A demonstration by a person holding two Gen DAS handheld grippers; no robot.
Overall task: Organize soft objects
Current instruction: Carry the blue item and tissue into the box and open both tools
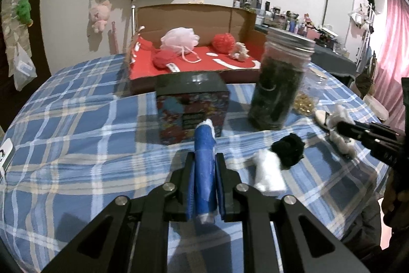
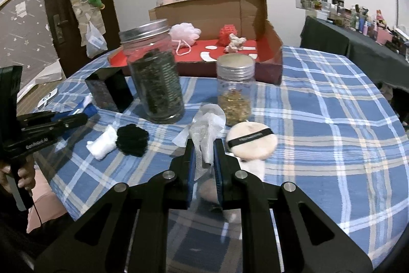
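Note:
My left gripper (image 1: 204, 157) is shut on a rolled blue cloth (image 1: 203, 160), held above the plaid table. My right gripper (image 2: 204, 147) is shut on a white gauzy cloth (image 2: 204, 132). A white cotton wad (image 1: 268, 174) and a black pom-pom (image 1: 288, 149) lie between the grippers; they also show in the right wrist view, the wad (image 2: 102, 142) and the pom-pom (image 2: 131, 138). A beige powder puff (image 2: 251, 141) lies right of my right gripper. The cardboard box (image 1: 194, 68) at the back holds a pink bath pouf (image 1: 180, 39) and red soft balls (image 1: 224, 42).
A tall jar of dark leaves (image 2: 156, 76) and a smaller jar with golden contents (image 2: 235, 91) stand mid-table. A dark patterned box (image 1: 191, 109) stands ahead of my left gripper. The table edge (image 2: 370, 209) curves at the right. Bags hang on the wall behind.

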